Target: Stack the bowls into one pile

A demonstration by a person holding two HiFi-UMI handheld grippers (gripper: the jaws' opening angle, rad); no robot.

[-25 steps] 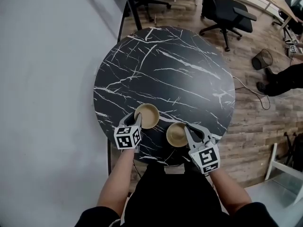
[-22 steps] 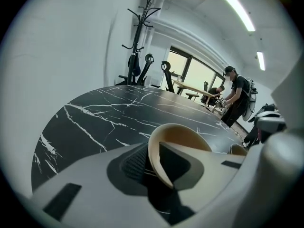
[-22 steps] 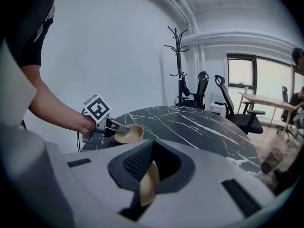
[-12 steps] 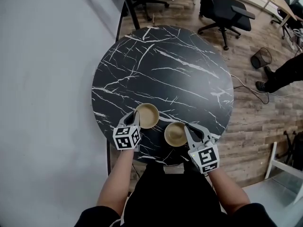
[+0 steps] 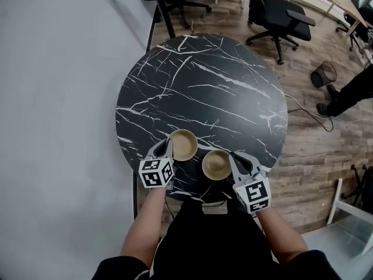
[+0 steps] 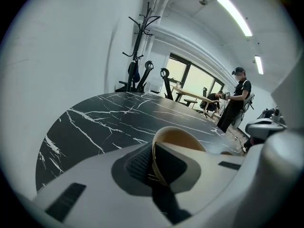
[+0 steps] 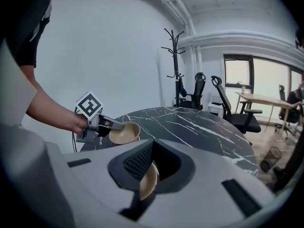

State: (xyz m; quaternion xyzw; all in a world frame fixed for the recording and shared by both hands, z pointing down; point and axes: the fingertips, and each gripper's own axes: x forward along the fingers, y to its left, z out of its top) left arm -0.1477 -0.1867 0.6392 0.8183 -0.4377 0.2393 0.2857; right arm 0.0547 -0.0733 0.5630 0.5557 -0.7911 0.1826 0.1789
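Note:
Two tan bowls rest on the near part of the round black marble table [image 5: 204,92]. My left gripper [image 5: 168,149] has just been closing its jaws and is shut on the near rim of the left bowl [image 5: 183,144]. In the left gripper view that bowl [image 6: 178,139] has its rim pinched between the pads of the gripper [image 6: 154,163]. My right gripper [image 5: 233,165] is shut on the right rim of the right bowl [image 5: 216,164]. The right gripper view shows this bowl [image 7: 148,182] in that gripper's [image 7: 151,167] jaws, with the left bowl [image 7: 124,133] and left gripper [image 7: 114,126] beyond.
A grey wall runs along the table's left side. Office chairs [image 5: 280,16] stand beyond the far edge on the wooden floor, with a wire bin [image 5: 324,73] and a person's legs [image 5: 349,95] to the right. A coat stand [image 7: 175,65] rises behind the table.
The left gripper's fingers have drawn together on the left bowl's rim. Both hands and both bowls stay about where they were.

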